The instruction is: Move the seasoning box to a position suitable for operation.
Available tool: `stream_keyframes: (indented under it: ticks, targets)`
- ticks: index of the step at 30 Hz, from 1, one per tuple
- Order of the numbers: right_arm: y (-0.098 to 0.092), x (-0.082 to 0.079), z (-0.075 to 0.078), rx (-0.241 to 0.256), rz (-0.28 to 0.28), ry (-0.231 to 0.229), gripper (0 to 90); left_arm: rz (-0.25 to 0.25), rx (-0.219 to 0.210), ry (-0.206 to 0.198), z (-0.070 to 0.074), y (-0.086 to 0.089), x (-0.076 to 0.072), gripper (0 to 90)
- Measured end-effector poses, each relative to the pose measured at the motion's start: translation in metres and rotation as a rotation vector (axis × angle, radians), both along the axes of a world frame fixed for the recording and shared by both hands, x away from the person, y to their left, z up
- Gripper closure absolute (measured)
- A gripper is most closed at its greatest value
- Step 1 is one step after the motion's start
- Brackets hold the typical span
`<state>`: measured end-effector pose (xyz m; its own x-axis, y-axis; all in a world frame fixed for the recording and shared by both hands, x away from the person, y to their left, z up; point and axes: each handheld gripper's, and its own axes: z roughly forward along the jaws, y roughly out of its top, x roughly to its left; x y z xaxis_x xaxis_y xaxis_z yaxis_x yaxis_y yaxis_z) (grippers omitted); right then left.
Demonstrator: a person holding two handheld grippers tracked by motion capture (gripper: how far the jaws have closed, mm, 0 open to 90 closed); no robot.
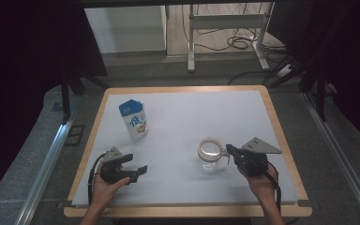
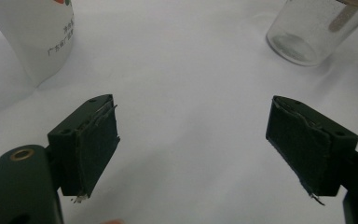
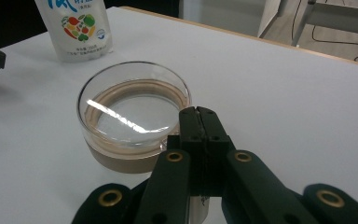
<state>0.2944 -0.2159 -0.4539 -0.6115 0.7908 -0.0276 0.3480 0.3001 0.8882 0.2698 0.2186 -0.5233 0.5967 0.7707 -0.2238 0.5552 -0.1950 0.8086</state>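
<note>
My left gripper (image 1: 132, 171) rests low on the white table (image 1: 192, 122), jaws spread wide and holding nothing. My right gripper (image 1: 228, 151) has its jaws pressed together against the rim of the glass jar (image 1: 209, 154) just left of it. Farther back stands a milk pouch (image 1: 134, 119).

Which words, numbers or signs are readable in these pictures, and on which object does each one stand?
"依": large blue character on the white pouch, read in the high view.
Small dark Chinese print on the pouch: too blurred to read.
Fruit-and-vegetable picture and round badge on the pouch: small text beneath is unreadable.
Glass jar, both grippers: no text.
</note>
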Motion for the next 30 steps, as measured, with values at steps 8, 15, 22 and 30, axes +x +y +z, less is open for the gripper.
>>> stream_keyframes:
  ticks: [8, 15, 22, 30]
  targets:
    - [-0.001, 0.0, -0.003, -0.004, -0.004, 0.002, 90.0, 0.001, -0.002, -0.002, 0.001, 0.0, -0.001, 16.8]
    - [-0.002, 0.0, -0.004, 0.002, -0.004, -0.001, 90.0, -0.003, -0.003, -0.017, 0.003, -0.004, -0.001, 17.8]
    - [-0.002, 0.0, -0.004, 0.001, -0.004, -0.002, 90.0, -0.047, -0.035, -0.047, 0.018, -0.026, 0.005, 39.5]
    - [-0.001, -0.001, -0.004, -0.004, -0.004, -0.007, 90.0, -0.155, -0.07, -0.06, 0.037, -0.079, 0.022, 79.9]
